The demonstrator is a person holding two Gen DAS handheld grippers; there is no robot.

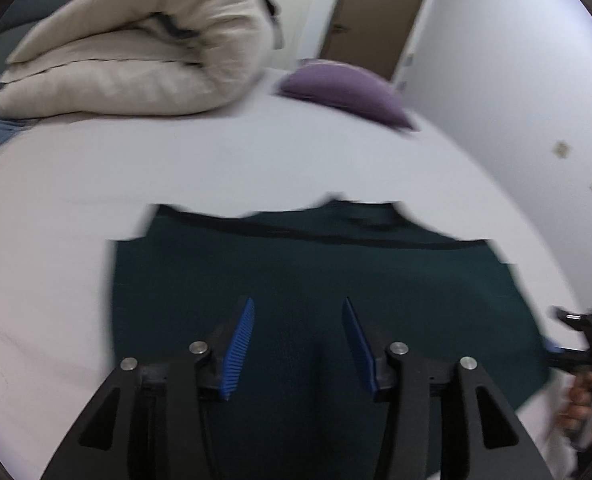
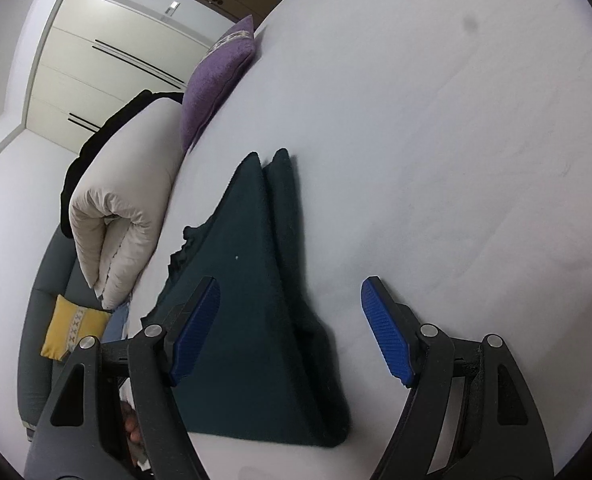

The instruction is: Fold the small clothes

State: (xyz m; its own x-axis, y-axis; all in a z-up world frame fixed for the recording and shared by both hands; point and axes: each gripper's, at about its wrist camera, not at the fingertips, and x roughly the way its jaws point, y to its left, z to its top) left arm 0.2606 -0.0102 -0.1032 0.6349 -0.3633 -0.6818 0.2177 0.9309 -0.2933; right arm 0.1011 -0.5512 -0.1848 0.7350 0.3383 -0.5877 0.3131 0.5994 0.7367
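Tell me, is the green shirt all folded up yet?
Partly. The dark green garment already lies on the white bed with one side turned over. Left gripper and right gripper are both open, holding nothing. It looks like more folds are left.

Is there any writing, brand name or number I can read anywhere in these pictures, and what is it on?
None: no readable text in either view.
yellow cushion: a stitched band of cross shapes, pattern only, not letters.
purple pillow: a pale patterned trim, too blurred to read.
wall: two small diamond marks, decoration, no words.
dark green garment: no label visible.
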